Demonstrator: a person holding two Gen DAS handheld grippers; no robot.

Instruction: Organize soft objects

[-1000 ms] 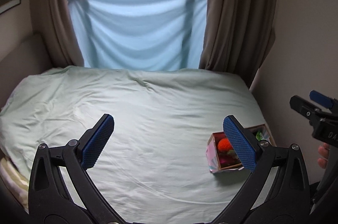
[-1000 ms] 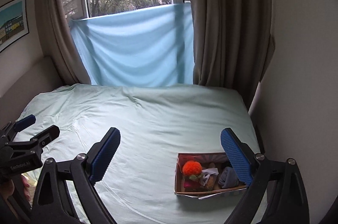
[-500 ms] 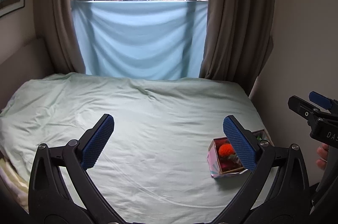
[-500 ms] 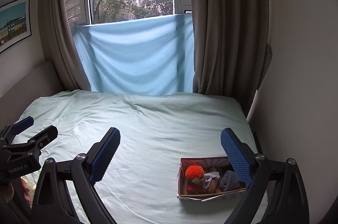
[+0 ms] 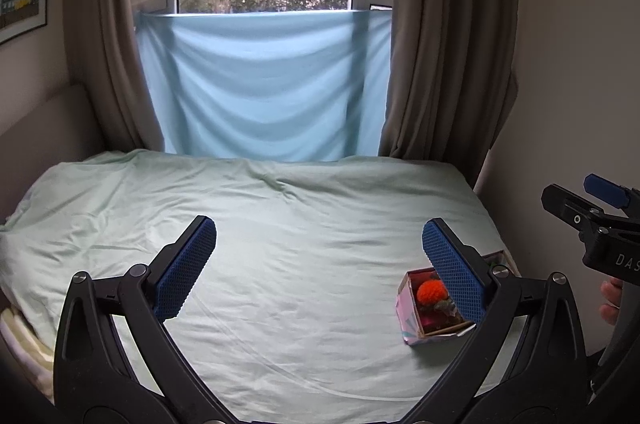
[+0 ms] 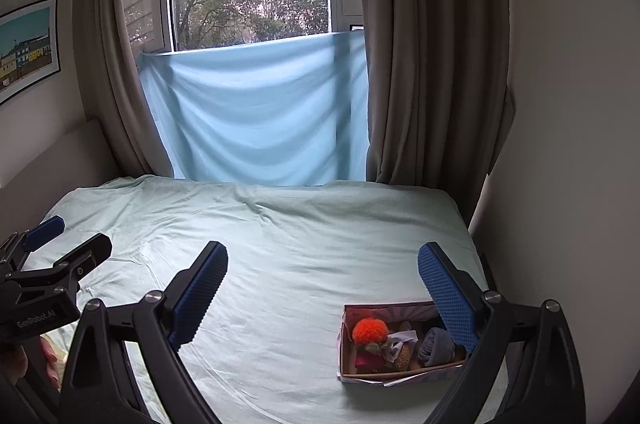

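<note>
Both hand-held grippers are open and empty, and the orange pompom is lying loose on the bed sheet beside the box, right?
Not quite. The orange pompom sits inside the box, not on the bed sheet, as the right wrist view shows. The left hand-held gripper and right hand-held gripper are open and empty.
</note>
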